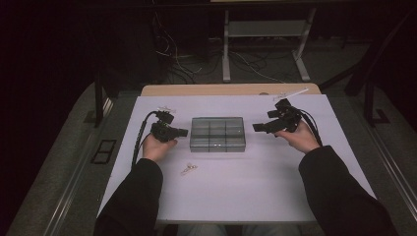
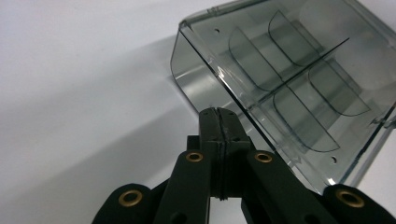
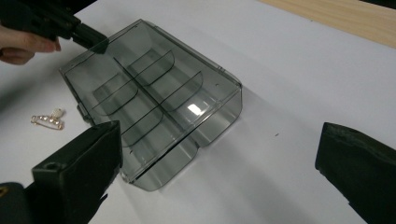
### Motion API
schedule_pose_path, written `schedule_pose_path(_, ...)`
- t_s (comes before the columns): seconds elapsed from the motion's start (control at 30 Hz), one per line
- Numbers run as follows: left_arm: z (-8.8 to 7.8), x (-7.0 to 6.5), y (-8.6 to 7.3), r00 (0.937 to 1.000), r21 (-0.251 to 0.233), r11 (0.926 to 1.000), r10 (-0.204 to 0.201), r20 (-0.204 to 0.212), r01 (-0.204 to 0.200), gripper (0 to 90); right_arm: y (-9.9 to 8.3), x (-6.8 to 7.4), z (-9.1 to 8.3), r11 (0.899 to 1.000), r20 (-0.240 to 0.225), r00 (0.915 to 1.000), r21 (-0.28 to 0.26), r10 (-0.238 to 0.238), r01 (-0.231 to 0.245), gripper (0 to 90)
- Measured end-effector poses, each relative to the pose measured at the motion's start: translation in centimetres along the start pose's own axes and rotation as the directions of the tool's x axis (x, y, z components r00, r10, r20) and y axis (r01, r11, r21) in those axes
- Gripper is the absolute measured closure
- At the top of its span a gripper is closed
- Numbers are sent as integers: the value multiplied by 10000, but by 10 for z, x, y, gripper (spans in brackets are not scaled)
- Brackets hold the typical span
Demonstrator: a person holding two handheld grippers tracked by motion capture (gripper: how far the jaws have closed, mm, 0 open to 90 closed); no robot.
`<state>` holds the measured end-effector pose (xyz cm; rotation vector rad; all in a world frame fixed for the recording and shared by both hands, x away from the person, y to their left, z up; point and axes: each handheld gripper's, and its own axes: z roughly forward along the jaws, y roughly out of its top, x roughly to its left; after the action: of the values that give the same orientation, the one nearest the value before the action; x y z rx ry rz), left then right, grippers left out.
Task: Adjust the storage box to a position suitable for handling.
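While both tools hung over the bench, the scene read as follows:
Box: a smoky clear compartment box, lid down, lay at mid-bench between the two tools, its dividers showing through the lid.
Left tool: the left tool had its jaws pressed together on nothing, tips just beside the box's left end, near a corner.
Right tool: the right tool had its jaws spread wide, nothing between them, a little apart from the box's right end.
Nearby: a small gold brooch lay in front of the box, apart from it.
Bench: a white sheet covered it, with bare wood along the far edge.
Room: dark, with grey floor, cables and a metal frame behind.
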<state>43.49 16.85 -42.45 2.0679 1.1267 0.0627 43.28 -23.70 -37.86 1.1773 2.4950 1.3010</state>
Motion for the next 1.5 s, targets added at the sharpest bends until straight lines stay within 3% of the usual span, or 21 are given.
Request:
schedule_pose_path(0.1,4,-1,0,9997,113,9997,193,145,-195,891,2,-2,4,10000,-43,10000,-16,50,-50,6)
schedule_pose_path(0.37,10,-2,-1,9994,254,9990,356,47,-357,891,4,-5,10,9997,-131,9996,-80,233,-234,6)
schedule_pose_path(0.63,22,-19,2,9969,190,9972,711,334,-717,891,9,-8,16,9992,-141,9992,-139,364,-366,6)
schedule_pose_path(0.67,24,-20,3,9975,93,9980,622,337,-626,891,9,-8,17,9991,-118,9991,-105,409,-410,6)
schedule_pose_path(0.9,31,-29,10,9944,265,9953,920,521,-935,891,14,-10,19,9991,-47,9991,-65,413,-414,6)
schedule_pose_path(1.23,44,-43,17,9925,225,9945,1010,693,-1027,891,27,-12,21,9993,149,9992,-68,379,-378,10)
schedule_pose_path(1.3,45,-44,18,9920,218,9943,1027,729,-1045,890,30,-11,21,9994,104,9995,-135,308,-307,126)
schedule_pose_path(1.43,48,-47,21,9918,234,9941,1043,734,-1063,891,36,-11,22,9993,192,9995,-291,260,-255,169)
schedule_pose_path(1.5,49,-48,22,9912,230,9936,1086,755,-1106,891,40,-10,24,9998,172,9997,-128,144,-141,240)
